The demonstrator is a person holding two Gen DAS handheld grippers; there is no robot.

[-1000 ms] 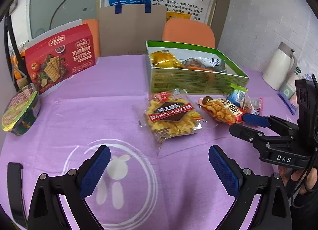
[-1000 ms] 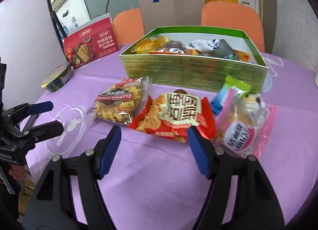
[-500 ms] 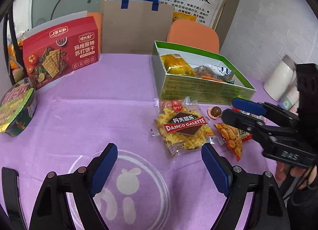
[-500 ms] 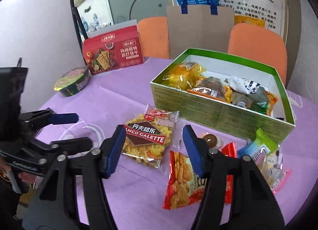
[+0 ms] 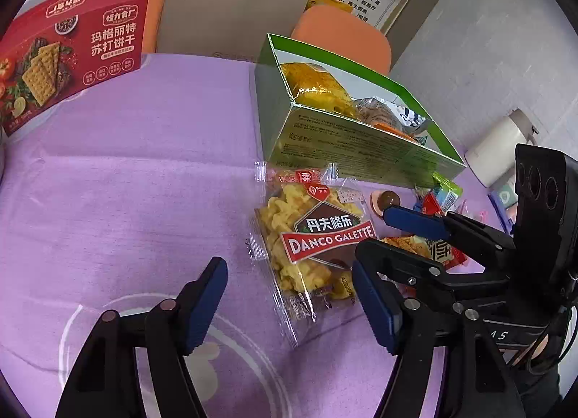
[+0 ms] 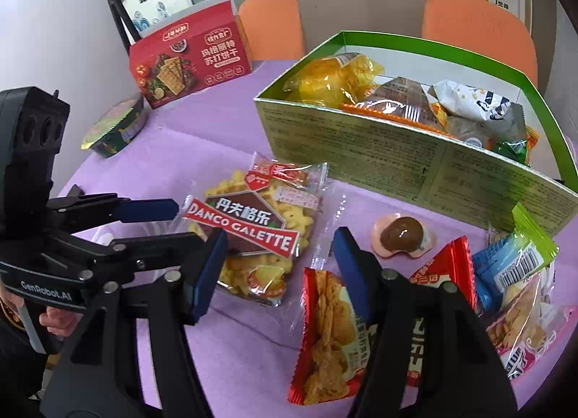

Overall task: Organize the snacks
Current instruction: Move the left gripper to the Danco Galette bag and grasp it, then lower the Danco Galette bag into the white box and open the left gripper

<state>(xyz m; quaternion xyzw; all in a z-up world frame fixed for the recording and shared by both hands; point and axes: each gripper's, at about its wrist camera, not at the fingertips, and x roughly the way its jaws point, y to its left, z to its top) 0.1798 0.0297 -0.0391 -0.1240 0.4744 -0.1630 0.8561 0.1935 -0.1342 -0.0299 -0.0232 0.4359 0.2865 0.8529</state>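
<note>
Your green box (image 6: pixel 415 161) already carries several packets, a yellow bag (image 6: pixel 332 76) at its far left end among them, so part of the sorting looks done. Still loose on the purple tabletop (image 5: pixel 144 172), just in front of the box's near wall, lie the Danco Galette bag (image 5: pixel 314 233), a round chocolate sweet (image 6: pixel 402 233), a red chip packet (image 6: pixel 332 331) and a small heap of wrapped snacks (image 6: pixel 520 284) at about 3 o'clock in the right wrist view. Your left gripper (image 5: pixel 289 302) has its jaws about halfway and closing; the near corner of the Galette bag sits between them, yet the pads do not press it. Your right gripper (image 6: pixel 280 266) is at a middling width and opening slightly, poised over the gap between the Galette bag and the chip packet, holding nothing. At about 10 o'clock the red cracker box (image 6: pixel 191 56) and the noodle bowl (image 6: pixel 115 129) stand well apart from the rest, untouched.
</note>
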